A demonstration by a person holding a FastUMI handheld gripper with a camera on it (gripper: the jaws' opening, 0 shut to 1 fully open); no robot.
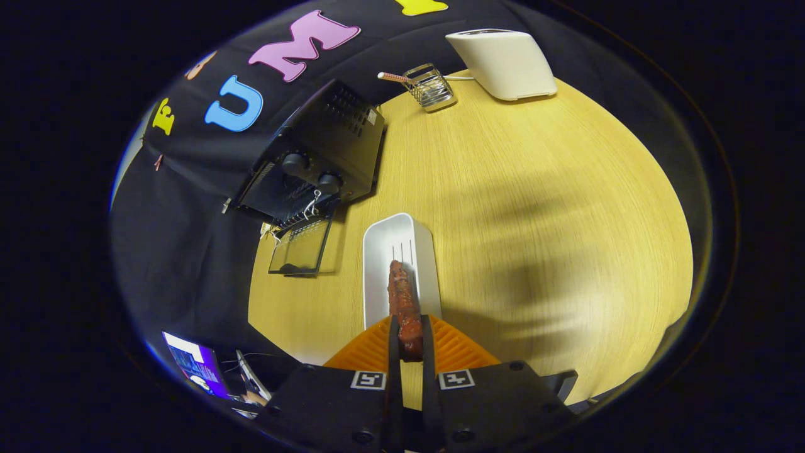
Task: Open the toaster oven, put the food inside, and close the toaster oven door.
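A recording booth dressed up as a small kitchen corner.

Black cloth (188, 251) hangs as the wall behind a pale wood-grain tabletop (534, 207), which reads as a staged set and no lived-in room. Kitchen things stand on the tabletop: a black toaster oven (321, 157) with two knobs and its glass door dropped open, a white tray (397, 242), a small wire basket (431, 88) and a white appliance (503, 63) at the far edge. Beside the tabletop a lit screen (195, 368) with cables points to recording gear. The tool (410, 333) bears square printed markers, and its fingers are pressed onto a reddish piece of food (402, 299).
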